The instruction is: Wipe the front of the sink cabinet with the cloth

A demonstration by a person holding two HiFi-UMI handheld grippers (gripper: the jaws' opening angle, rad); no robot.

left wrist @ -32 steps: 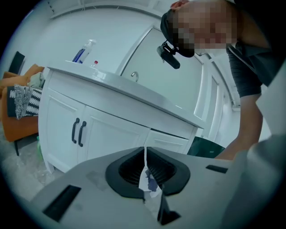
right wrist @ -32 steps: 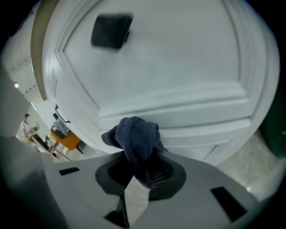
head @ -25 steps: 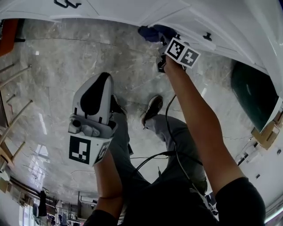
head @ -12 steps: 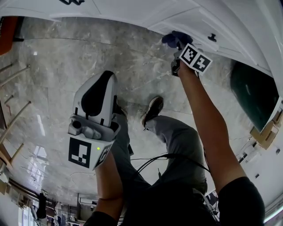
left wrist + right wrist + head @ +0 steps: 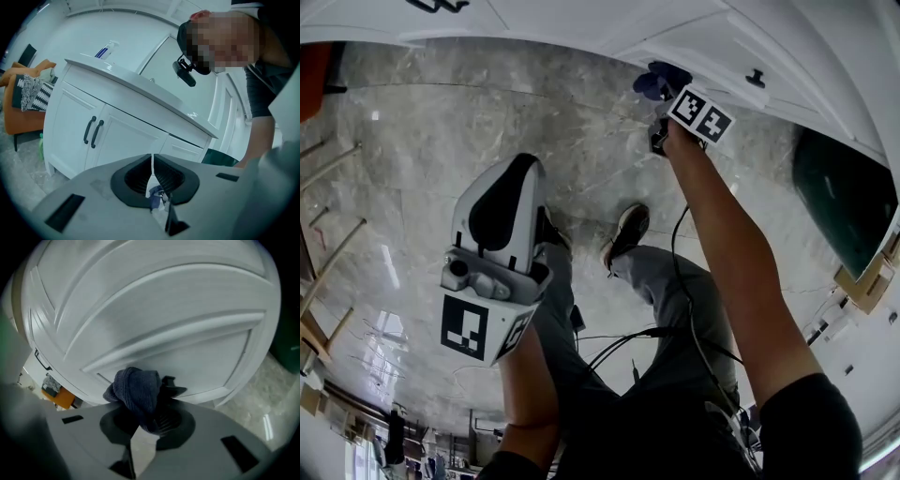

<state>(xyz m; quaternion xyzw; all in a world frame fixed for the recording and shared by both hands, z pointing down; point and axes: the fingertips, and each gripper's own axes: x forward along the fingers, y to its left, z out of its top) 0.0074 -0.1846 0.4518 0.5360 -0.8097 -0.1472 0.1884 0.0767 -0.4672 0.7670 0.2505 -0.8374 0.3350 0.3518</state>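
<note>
The cloth (image 5: 136, 392), a dark blue wad, is clamped in the jaws of the right gripper (image 5: 143, 416) and is pressed against the white front of the cabinet (image 5: 168, 319), at the lower edge of a recessed door panel. Only the tail of the wad appears to be pinched, so it could be dragged out of the jaws if it is pulled hard across the raised moulding. A dark jaw tip is seen beside the wad, close to the paint, and the door could be scraped if the cloth were to roll aside. Little of the cabinet is covered by so small a bundle, so the grooves of the panel are likely to be missed. A small dark knob (image 5: 757, 78) on the cabinet lies near the cloth and might be caught by it. The left gripper (image 5: 152, 174) is held well away from the cabinet, out over the floor, with its jaws drawn together on nothing that can be named; a pale bluish scrap at their base cannot be identified. Whether the cloth is damp cannot be judged. The foot of the cabinet is hidden behind the right gripper in its own view, and the upper part of the cabinet is cut off in the head view.
</note>
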